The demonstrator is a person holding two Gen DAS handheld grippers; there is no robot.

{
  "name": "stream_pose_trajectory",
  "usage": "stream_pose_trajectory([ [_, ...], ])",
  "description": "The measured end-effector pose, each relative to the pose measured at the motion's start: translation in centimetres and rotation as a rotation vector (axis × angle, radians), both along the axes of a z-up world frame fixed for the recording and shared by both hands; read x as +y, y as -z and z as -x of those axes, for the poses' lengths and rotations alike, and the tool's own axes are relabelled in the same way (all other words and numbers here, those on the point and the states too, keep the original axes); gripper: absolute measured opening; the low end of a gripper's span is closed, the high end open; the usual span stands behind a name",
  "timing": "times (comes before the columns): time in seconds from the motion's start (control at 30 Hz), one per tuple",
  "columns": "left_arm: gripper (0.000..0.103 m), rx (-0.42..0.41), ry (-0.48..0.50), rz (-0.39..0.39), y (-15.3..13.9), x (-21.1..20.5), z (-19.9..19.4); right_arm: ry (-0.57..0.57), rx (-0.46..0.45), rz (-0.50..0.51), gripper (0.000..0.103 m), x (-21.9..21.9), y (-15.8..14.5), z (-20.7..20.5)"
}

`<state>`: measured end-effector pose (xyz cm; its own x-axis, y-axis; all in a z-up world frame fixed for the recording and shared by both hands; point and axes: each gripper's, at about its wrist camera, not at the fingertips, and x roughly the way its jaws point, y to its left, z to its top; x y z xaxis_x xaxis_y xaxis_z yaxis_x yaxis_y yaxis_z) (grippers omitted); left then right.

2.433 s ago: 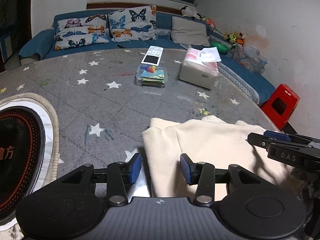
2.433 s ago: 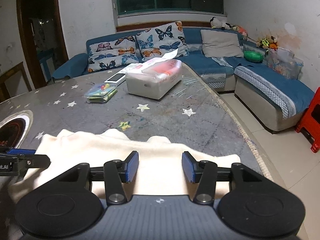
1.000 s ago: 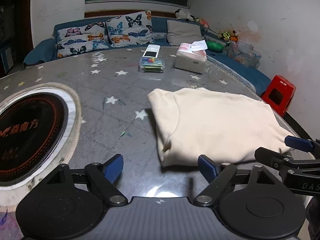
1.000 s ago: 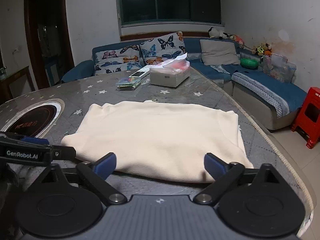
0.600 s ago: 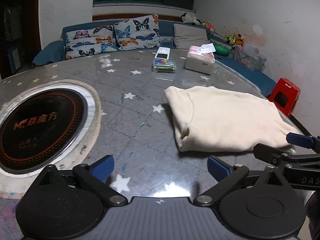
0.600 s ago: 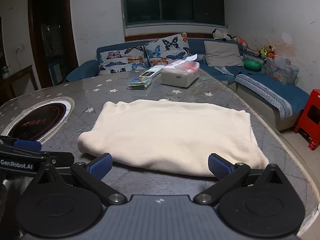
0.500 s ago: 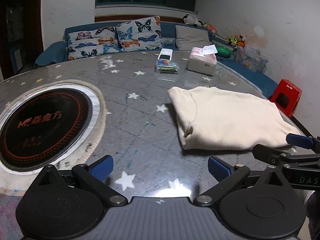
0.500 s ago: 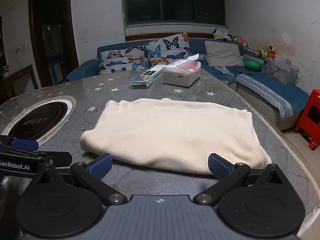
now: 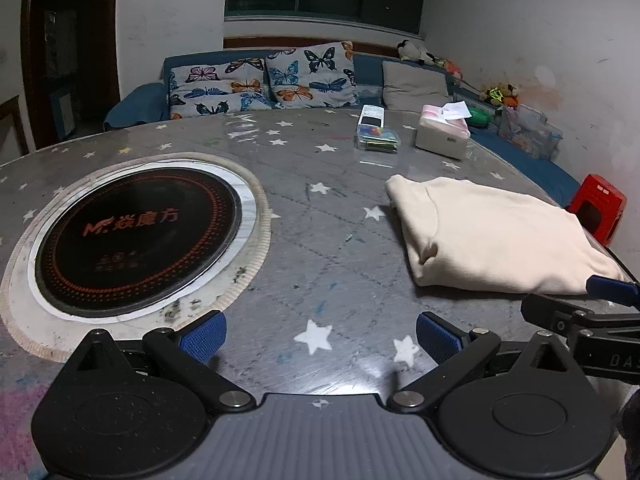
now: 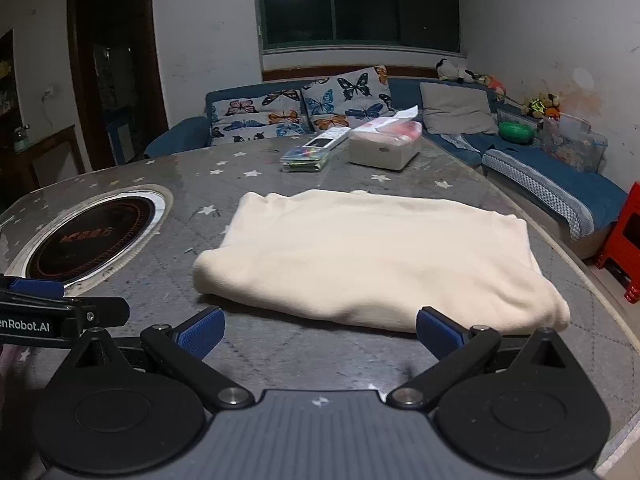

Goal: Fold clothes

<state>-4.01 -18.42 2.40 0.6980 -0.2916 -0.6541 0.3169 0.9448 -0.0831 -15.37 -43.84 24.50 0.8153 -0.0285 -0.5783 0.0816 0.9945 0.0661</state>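
A cream garment (image 10: 368,256) lies folded in a flat rectangle on the grey star-patterned table (image 10: 224,184); it also shows in the left wrist view (image 9: 492,236) at the right. My left gripper (image 9: 320,336) is open and empty, above bare table to the left of the garment. My right gripper (image 10: 320,332) is open and empty, just short of the garment's near edge. The right gripper shows in the left wrist view (image 9: 600,304), and the left gripper in the right wrist view (image 10: 60,300).
A round induction hob (image 9: 136,228) is set into the table at the left. A tissue box (image 9: 442,136), a remote (image 9: 372,116) and a small clear box (image 9: 378,138) sit at the far side. A blue sofa (image 10: 552,176) and a red stool (image 10: 624,236) stand beyond the table edge.
Both grippers opened, let go of the garment and drew back from it. The left gripper moved left, so the garment now sits further right in its view.
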Motion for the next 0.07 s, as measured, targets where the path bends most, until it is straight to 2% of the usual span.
stream_pose_trajectory([
  [0.07,0.103,0.003,-0.007,0.005,-0.07,0.38,0.06,-0.008,-0.006,0.005,0.103,0.41,-0.15,-0.08],
])
